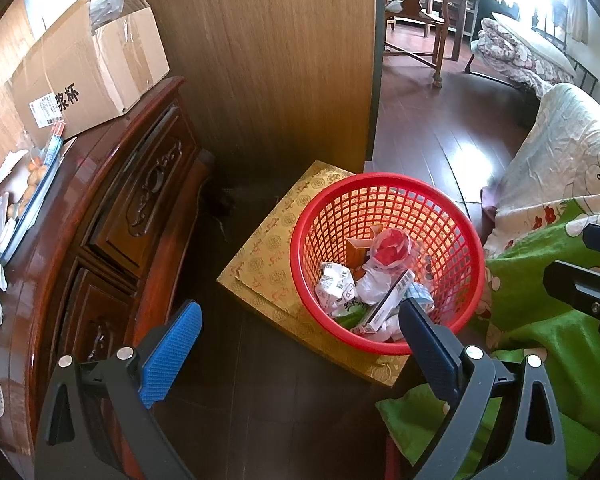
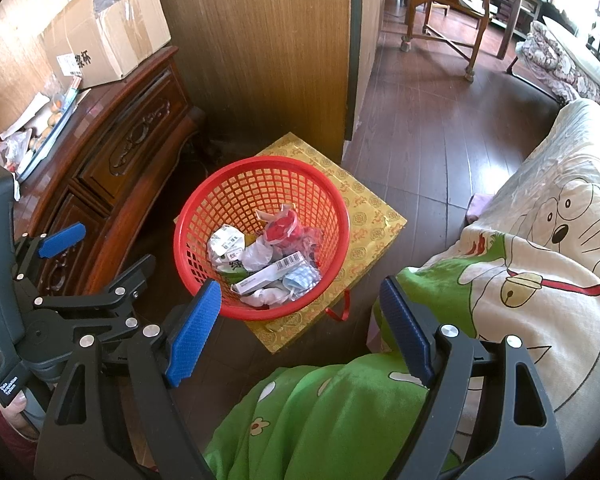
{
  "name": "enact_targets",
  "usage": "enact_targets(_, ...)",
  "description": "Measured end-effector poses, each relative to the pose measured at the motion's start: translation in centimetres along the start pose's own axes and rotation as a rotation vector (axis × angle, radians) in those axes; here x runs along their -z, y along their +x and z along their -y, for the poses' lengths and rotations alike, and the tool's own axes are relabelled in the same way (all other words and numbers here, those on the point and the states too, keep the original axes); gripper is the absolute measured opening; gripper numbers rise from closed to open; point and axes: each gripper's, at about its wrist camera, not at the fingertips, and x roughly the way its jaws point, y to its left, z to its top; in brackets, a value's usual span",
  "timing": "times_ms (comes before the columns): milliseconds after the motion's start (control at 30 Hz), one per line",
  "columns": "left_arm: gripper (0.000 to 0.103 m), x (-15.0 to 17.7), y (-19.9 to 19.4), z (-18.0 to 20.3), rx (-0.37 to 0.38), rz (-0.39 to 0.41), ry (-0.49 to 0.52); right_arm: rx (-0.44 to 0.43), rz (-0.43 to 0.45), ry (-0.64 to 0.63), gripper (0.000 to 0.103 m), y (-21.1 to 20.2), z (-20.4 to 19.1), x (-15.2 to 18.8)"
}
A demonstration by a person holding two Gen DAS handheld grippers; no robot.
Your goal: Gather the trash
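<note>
Red basket (image 2: 260, 184) of trash (image 2: 266, 256) on gold box (image 2: 376, 220), beside wooden cabinet (image 2: 132, 136).

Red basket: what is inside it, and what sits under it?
Inside the red basket lies crumpled white wrappers, a barcoded box and a clear cup with red contents. It stands on a yellow patterned box; lower layers are hidden.

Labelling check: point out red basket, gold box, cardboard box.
red basket (image 2: 204, 200): right wrist view, left rim.
gold box (image 2: 376, 232): right wrist view, bare top, right of basket.
cardboard box (image 1: 100, 68): left wrist view, front face.

Cardboard box (image 1: 92, 68) atop carved cabinet (image 1: 132, 216)
</note>
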Motion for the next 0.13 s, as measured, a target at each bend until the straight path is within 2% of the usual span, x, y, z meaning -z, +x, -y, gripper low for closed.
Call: enact_targets(133,0.097,-0.28,-0.25,-0.17,0.009,-0.005,0.004,-0.007,0.007,0.004,0.079,-0.15,0.27,0.11)
